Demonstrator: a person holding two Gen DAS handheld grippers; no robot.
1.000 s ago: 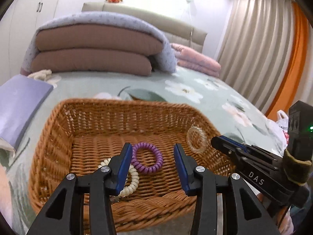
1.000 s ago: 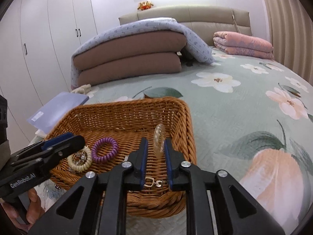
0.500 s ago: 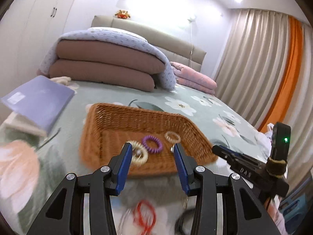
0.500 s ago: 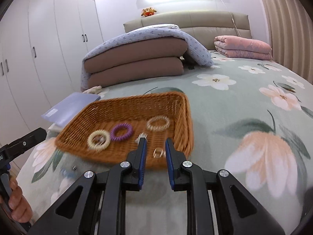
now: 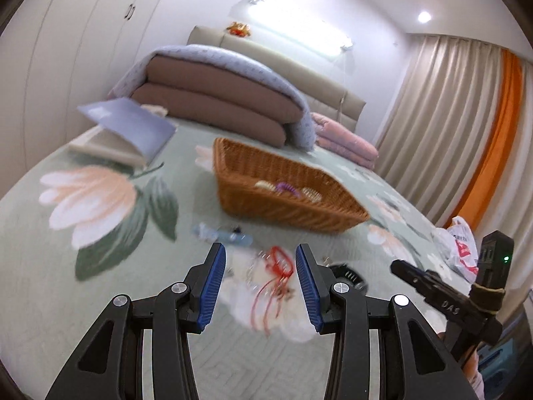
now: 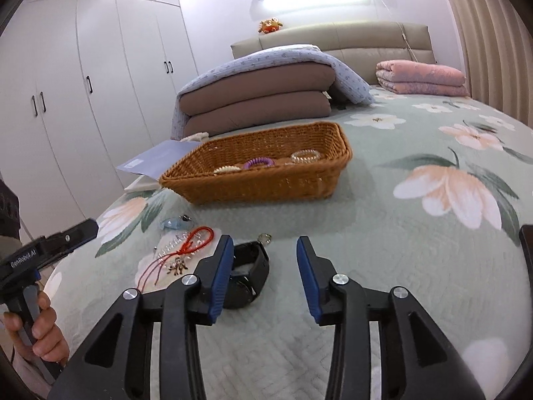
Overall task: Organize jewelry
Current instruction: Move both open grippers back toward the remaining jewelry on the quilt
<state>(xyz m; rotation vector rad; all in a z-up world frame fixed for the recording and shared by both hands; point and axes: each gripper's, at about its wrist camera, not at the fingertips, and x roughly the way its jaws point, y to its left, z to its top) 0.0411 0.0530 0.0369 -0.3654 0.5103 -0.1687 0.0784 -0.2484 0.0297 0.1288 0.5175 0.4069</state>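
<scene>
A wicker basket point(image 6: 260, 185) point(image 5: 286, 200) sits on the bed and holds a cream coil tie point(image 6: 226, 169), a purple coil tie point(image 6: 258, 162) and a clear coil bracelet point(image 6: 307, 156). In front of it lie a red cord necklace point(image 6: 190, 245) point(image 5: 276, 266), a black watch point(image 6: 248, 268) point(image 5: 348, 275), a blue trinket point(image 6: 173, 222) point(image 5: 216, 233) and a small ring point(image 6: 265, 238). My left gripper point(image 5: 260, 260) is open and empty above the red cord. My right gripper point(image 6: 264, 250) is open and empty, beside the watch.
Folded brown quilts point(image 6: 260, 100) and a pink blanket point(image 6: 419, 78) lie at the head of the bed. A purple folder point(image 5: 130, 123) lies left of the basket. A plastic bag point(image 5: 461, 246) and curtains point(image 5: 449, 126) are at the right.
Both grippers pulled back from the basket and lowered toward the loose jewelry. My right gripper let the clear bracelet go into the basket and opened wide.
</scene>
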